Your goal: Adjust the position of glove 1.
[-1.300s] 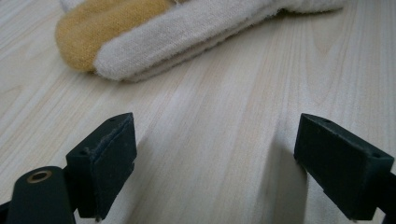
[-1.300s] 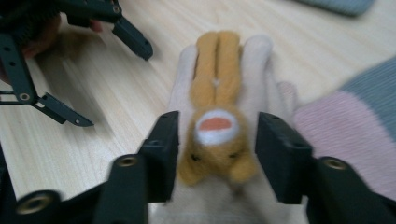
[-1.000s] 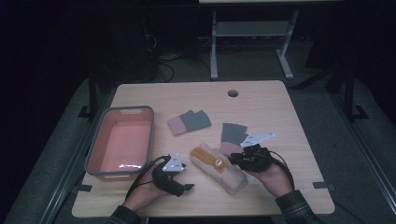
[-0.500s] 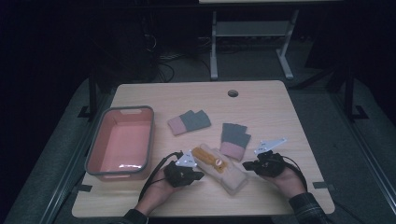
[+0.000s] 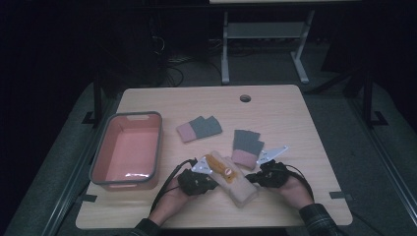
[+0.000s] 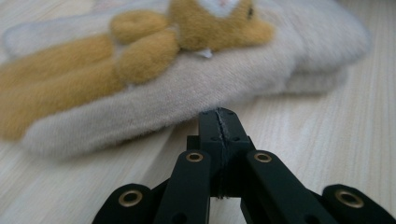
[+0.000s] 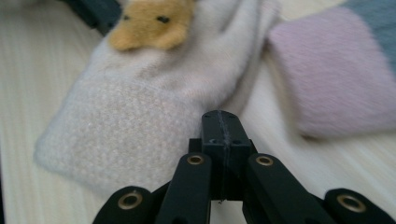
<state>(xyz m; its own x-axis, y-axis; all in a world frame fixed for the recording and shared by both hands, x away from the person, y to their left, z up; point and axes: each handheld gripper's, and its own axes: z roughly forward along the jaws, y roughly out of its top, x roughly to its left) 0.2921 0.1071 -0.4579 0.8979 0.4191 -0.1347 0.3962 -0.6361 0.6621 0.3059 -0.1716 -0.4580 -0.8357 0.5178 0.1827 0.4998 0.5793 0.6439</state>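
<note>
Both forearms came in from the near edge, each hand wrapped around a black tool. The left claw [image 5: 209,178] lay low in the left hand [image 5: 174,196], pointing up and to the right, its grey three-cornered plate on top and a cable looping back beside the wrist. In the left gripper view its jaws met flat, nothing between them. The right claw [image 5: 252,178], in the right hand [image 5: 290,189], pointed left toward the other, jaws likewise pressed together and empty.

Black two-jaw left gripper [image 6: 219,114] and right gripper [image 7: 220,115], brass-ringed pivots, small screws; grey three-cornered plates, black cables trailing; plaid sleeve [image 5: 319,221] on right forearm.
</note>
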